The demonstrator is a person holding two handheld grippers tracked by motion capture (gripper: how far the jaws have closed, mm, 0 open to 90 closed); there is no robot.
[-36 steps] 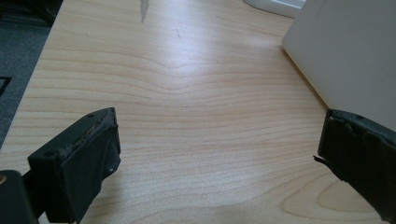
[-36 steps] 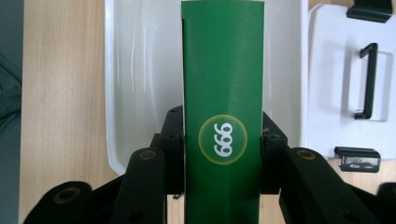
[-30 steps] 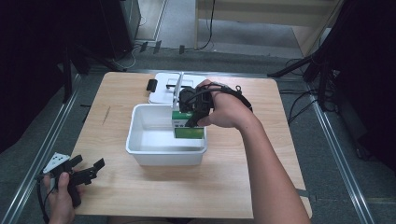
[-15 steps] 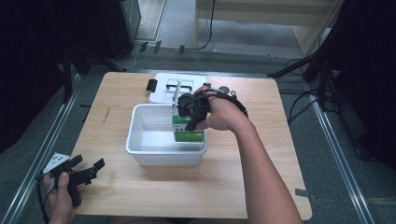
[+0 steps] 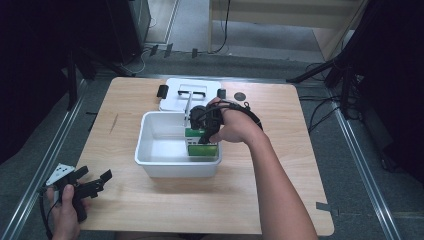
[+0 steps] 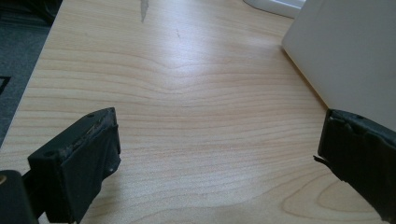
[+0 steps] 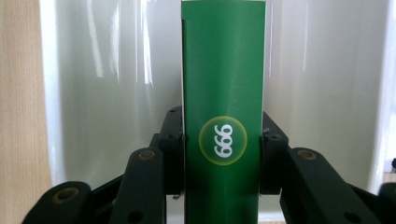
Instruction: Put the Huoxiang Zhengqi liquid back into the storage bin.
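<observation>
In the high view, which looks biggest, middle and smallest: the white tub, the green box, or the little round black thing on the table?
1. White tub: biggest.
2. Green box, inside the tub, partly hidden by the right gripper.
3. Round black thing: smallest.

green box (image 7: 223, 116) marked 666 stands clamped inside the white bin (image 5: 150, 150).

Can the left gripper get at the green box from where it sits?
Probably not: the left gripper sits open outside the white tub's near wall, and the right gripper already clamps the green box.
</observation>
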